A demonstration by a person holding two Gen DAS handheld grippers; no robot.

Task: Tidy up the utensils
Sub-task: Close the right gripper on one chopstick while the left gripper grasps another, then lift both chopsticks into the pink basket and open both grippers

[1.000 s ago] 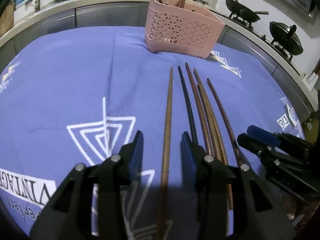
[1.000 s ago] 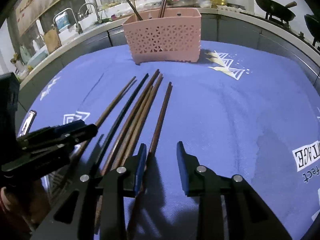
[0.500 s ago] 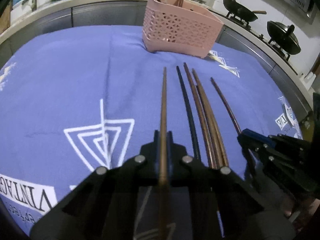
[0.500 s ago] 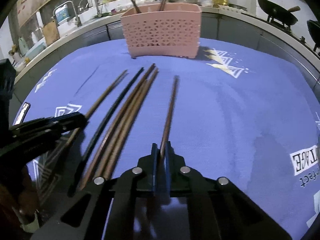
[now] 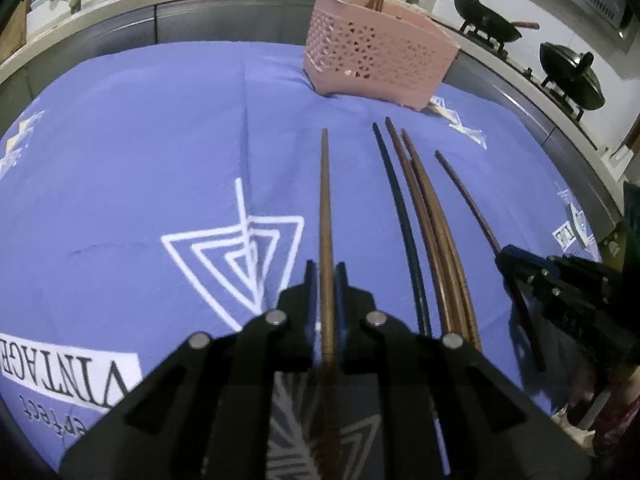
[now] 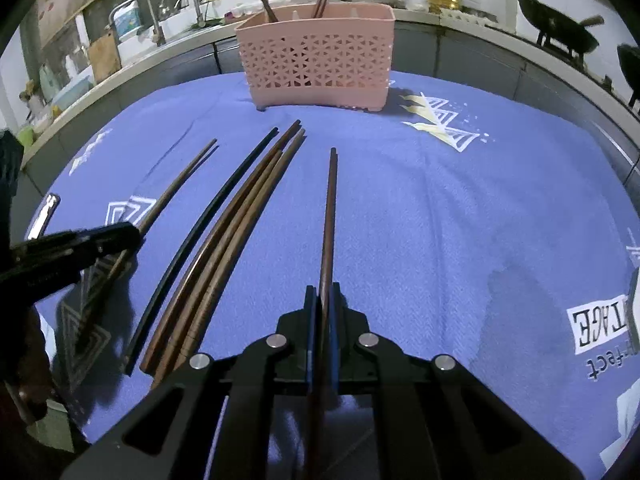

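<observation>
In the left wrist view my left gripper [image 5: 324,274] is shut on a brown chopstick [image 5: 325,200] that points toward the pink basket [image 5: 376,64]. In the right wrist view my right gripper [image 6: 324,296] is shut on another brown chopstick [image 6: 330,216], also aimed at the pink basket [image 6: 316,56]. Between the two held sticks lie a black chopstick [image 6: 212,216] and a bundle of brown chopsticks [image 6: 244,216] on the blue cloth [image 6: 440,220]. The basket holds a few upright chopsticks. Each gripper shows at the edge of the other's view: the right gripper [image 5: 510,258] and the left gripper [image 6: 128,236].
The cloth-covered table is ringed by a kitchen counter. Two woks [image 5: 492,28] stand on a stove at the right, and a sink with a tap [image 6: 136,12] is at the back left. A flat shiny object [image 6: 40,220] lies at the table's left edge.
Both grippers stood open around a chopstick one second ago and have since shut on it. The two held chopsticks have swung a little away from the ones lying between them.
</observation>
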